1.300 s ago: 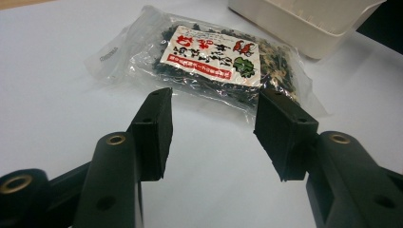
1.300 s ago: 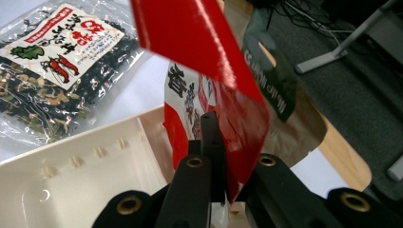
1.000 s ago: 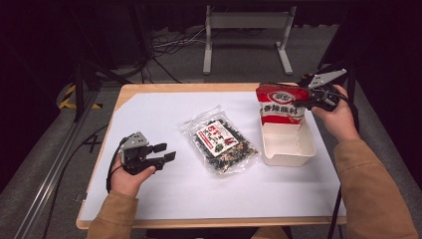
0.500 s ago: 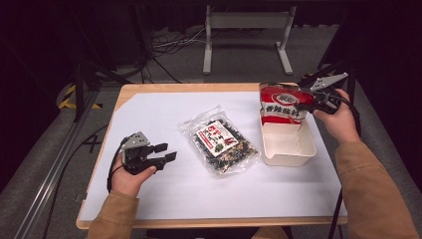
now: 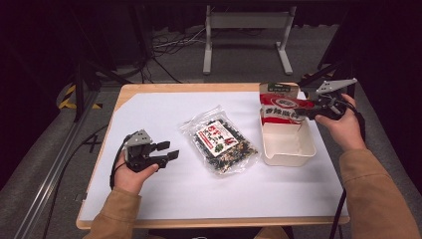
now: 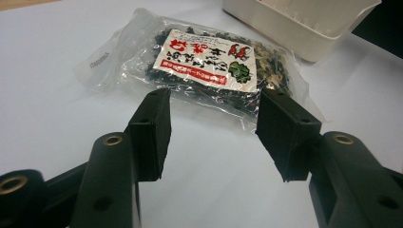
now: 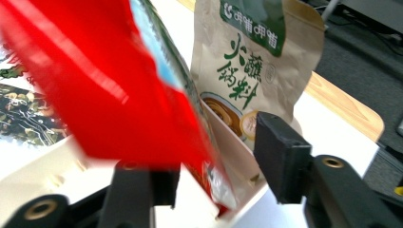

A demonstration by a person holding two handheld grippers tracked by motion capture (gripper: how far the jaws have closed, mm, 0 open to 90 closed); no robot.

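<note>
Right gripper (image 5: 304, 112) jaws had just been opening, red snack packet (image 5: 281, 108) between them over the far end of the white plastic bin (image 5: 288, 149); it looked free of the pads, blur makes that unsure. Brown paper pouch (image 7: 259, 57) stood upright in the bin. Left gripper (image 5: 168, 150) rested apart, empty, near the clear seaweed bag (image 5: 219, 145).
</note>
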